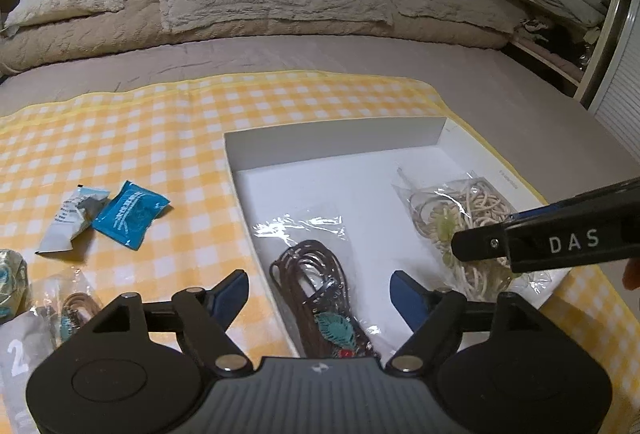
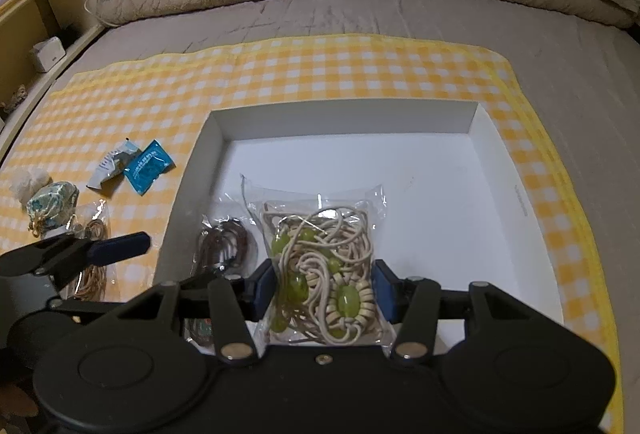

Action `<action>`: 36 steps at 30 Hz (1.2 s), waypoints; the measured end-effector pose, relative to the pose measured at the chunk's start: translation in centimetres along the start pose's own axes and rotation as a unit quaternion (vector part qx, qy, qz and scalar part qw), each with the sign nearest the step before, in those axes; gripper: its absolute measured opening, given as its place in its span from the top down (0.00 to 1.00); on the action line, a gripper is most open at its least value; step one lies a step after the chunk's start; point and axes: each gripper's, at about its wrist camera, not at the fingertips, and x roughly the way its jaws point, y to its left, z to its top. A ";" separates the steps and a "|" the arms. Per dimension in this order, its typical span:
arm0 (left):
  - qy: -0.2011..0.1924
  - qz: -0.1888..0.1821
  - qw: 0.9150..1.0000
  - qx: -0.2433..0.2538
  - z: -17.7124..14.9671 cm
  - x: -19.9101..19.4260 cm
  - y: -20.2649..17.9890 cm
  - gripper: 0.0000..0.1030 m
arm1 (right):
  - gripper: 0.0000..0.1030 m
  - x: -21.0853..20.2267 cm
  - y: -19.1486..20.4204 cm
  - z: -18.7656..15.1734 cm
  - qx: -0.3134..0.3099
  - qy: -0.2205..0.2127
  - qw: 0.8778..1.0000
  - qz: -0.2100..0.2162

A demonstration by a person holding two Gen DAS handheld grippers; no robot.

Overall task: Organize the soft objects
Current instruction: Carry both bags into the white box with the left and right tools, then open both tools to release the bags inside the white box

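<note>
Left gripper [image 1: 318, 298]: jaws stand wide apart, pads touching nothing; the brown-cord bag [image 1: 316, 286] lies loose between and below them, on the floor of the white box [image 1: 336, 136].
Right gripper [image 2: 325, 288]: clamped on the cream-cord bag [image 2: 324, 266], a clear packet of pale cord and green beads, pads pressing both side edges; the bag hangs low over the box floor at 6 o'clock, and I cannot tell if it touches.
Box: shallow, white, open-topped, on the yellow checked cloth [image 2: 320, 66] spread across a bed; holds 2 bags, brown one at 9 o'clock of the cream one, the far half bare.
Still outside, at 9 o'clock of the box: blue sachet [image 1: 130, 214], grey sachet [image 1: 72, 220] touching it, a patterned pouch [image 2: 52, 204], and a tan-cord bag [image 2: 92, 254] nearest the left gripper's finger in the right wrist view.
Step in hand: judged as placing; left has let its bag go, right is about to.
Next move: right should part its pads and lift clear without dragging the slippery film; left should back out of the box and swing toward 9 o'clock for the tan-cord bag, closing on the bulk of the cord, not on the loose film edge.
</note>
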 end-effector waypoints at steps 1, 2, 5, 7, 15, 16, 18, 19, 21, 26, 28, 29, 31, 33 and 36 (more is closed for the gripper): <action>0.001 0.001 1.000 -0.001 0.0 -0.2 0.2 0.20 | 0.49 0.2 0.0 0.0 0.001 0.003 1.000 0.001; 0.001 0.002 1.000 -0.001 -0.1 -0.4 0.3 0.17 | 0.49 0.3 0.0 0.0 0.003 0.005 1.000 0.002; 0.005 0.004 1.000 0.003 -0.3 -1.1 0.9 0.14 | 0.49 0.8 -0.1 0.1 0.009 0.009 1.000 0.011; 0.009 0.008 1.000 0.005 -0.5 -1.4 1.1 0.12 | 0.47 1.1 0.0 0.0 0.009 0.016 1.000 0.020; 0.022 0.011 1.000 0.008 -1.2 -1.8 1.6 0.09 | 0.24 1.3 0.3 -0.6 0.027 0.031 0.999 0.031; 0.022 0.012 1.000 0.008 -1.2 -1.9 1.5 0.09 | 0.24 1.3 0.2 -0.7 0.029 0.033 0.999 0.031; 0.021 0.012 1.000 0.006 -1.2 -1.9 1.5 0.08 | 0.24 1.1 0.0 -0.8 0.031 0.035 0.999 0.028; 0.020 0.011 1.000 0.005 -1.2 -2.0 1.4 0.08 | 0.24 1.0 -0.1 -0.9 0.032 0.035 0.999 0.025; 0.018 0.009 1.000 0.003 -1.1 -2.2 1.4 0.06 | 0.24 0.8 -0.4 -1.0 0.033 0.033 0.999 0.024; 0.011 0.008 1.000 0.001 -0.9 -2.7 1.0 0.05 | 0.22 0.0 -1.0 -1.3 0.039 0.028 0.999 0.019; 0.009 0.008 1.000 0.000 -0.8 -3.0 0.9 0.05 | 0.22 -0.5 -1.1 -1.4 0.037 0.023 0.999 0.018; 0.007 0.008 1.000 0.000 -0.7 -3.1 0.9 0.04 | 0.21 -0.7 -1.1 -1.4 0.037 0.020 0.999 0.018; 0.005 0.009 1.000 0.000 -0.6 -3.4 0.8 0.04 | 0.20 -1.3 -1.2 -1.6 0.039 0.014 0.999 0.018; 0.000 0.011 1.000 -0.001 -0.5 -3.8 0.9 0.04 | 0.19 -2.0 -1.4 -1.7 0.041 0.007 0.999 0.017; -0.007 0.014 1.000 -0.004 -0.3 -4.4 1.1 0.03 | 0.19 -3.0 -1.6 -2.1 0.038 -0.006 0.999 0.014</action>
